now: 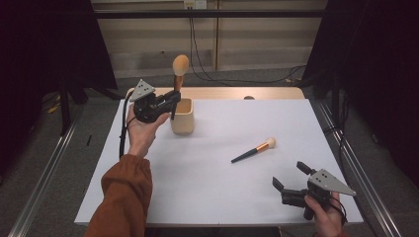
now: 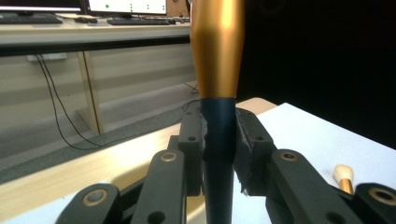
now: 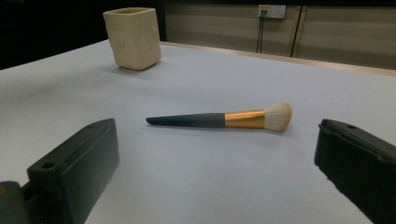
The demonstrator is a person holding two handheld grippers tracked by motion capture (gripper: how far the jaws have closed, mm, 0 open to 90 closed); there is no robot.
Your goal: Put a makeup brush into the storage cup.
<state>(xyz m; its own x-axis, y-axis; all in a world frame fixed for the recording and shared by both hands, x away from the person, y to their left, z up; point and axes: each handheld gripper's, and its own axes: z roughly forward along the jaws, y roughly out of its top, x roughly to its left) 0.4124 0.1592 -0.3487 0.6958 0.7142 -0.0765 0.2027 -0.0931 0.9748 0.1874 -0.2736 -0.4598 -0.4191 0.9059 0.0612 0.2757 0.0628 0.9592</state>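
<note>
Cream-coloured cup (image 1: 183,116) waited as the left gripper (image 1: 173,101), clamped on one makeup brush (image 1: 180,71), hovered above; second brush (image 1: 254,150) lay untouched before the wide-open right gripper (image 1: 291,177).

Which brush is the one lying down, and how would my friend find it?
Start at the white table and find the cream cup near its far left. Look from the cup toward the near right: the lying brush rests flat on the bare tabletop. Unlike the other brush, held upright over the cup by the left gripper, it lies alone, untouched, its fluffy pale tip pointing right.
</note>
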